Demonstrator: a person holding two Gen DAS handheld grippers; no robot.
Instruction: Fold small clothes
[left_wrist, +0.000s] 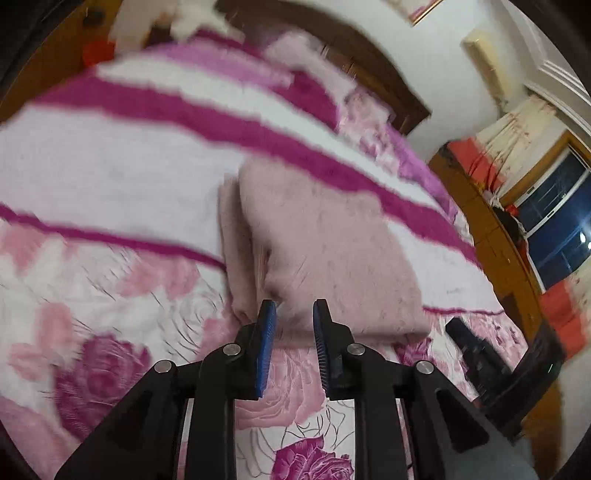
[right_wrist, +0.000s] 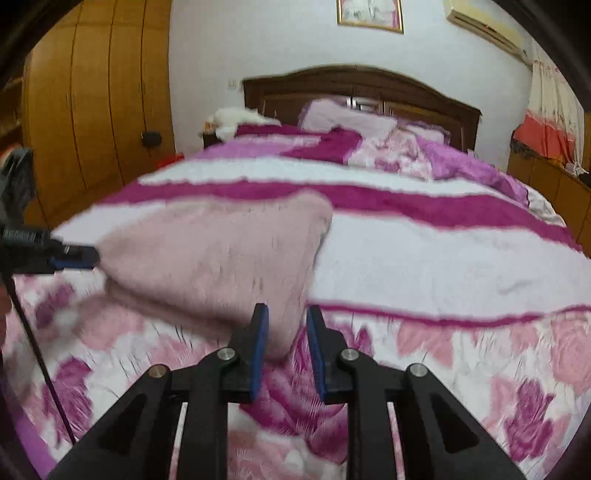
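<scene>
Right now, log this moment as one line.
task: fold clothes | garment: pink, folded, on bed | left gripper: open, at garment edge | right gripper: open

You face a bed (right_wrist: 424, 254) with a pink floral and magenta-striped cover, a dark wooden headboard (right_wrist: 362, 88) and a white wall (right_wrist: 258, 37) behind. A wardrobe (right_wrist: 96, 103) stands left; a dark window (left_wrist: 557, 206) shows right.

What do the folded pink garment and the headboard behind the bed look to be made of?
Folded pink garment: seemingly a fuzzy knit or fleece, matte, with a fluffy nap and soft rounded folds; motion blur leaves the weave unclear. Headboard: apparently dark brown wood with a smooth, faintly glossy finish, arched top and panelled face.
</scene>
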